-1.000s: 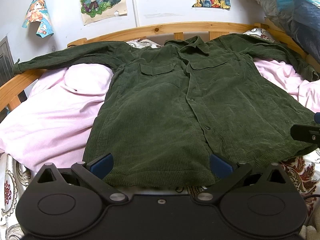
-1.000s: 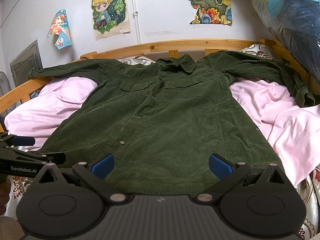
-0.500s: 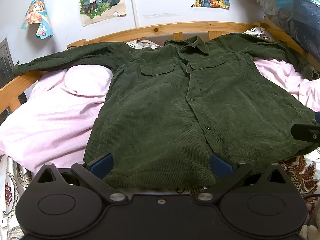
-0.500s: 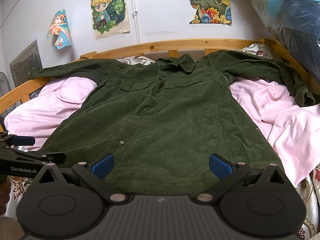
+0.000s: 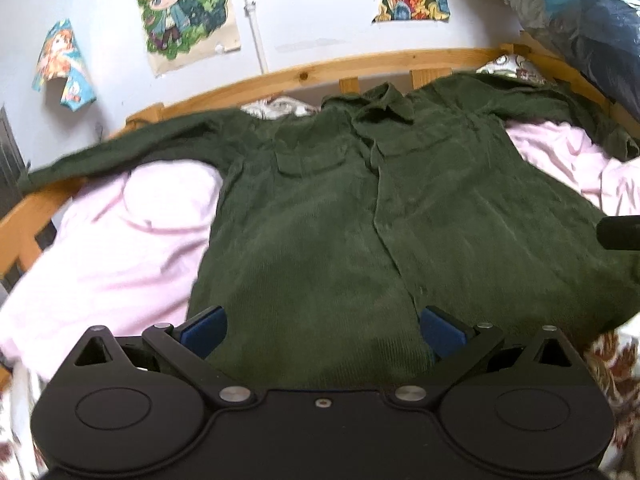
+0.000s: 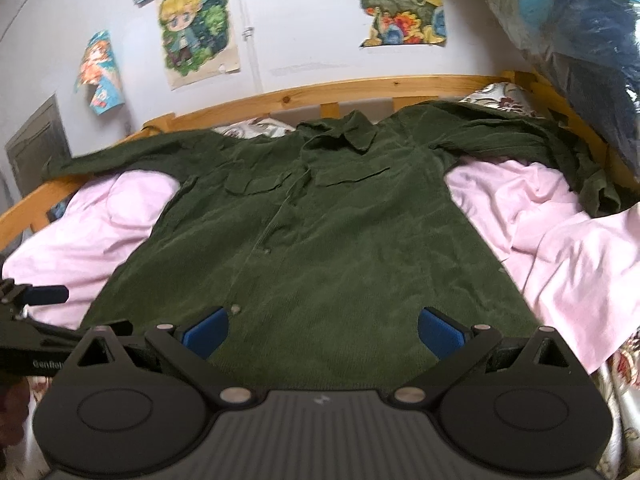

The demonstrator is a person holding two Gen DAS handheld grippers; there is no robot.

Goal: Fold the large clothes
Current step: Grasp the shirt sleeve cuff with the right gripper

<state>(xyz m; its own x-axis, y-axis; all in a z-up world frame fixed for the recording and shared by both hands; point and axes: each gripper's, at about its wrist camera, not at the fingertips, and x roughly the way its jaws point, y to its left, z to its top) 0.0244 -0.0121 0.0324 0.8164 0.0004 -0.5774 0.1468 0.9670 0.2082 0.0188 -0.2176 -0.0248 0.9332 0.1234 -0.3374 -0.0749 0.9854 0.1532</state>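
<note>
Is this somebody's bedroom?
Probably, yes. A green shirt lies on a pink sheet in a wooden bed frame, and cartoon posters hang on the wall.

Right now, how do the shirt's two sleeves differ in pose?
The left sleeve lies stretched out fairly straight along the wooden bed rail. The right sleeve bends, its cuff end bunched on the pink blanket. Both are unfolded dark green corduroy, spread outward from the shirt.
</note>
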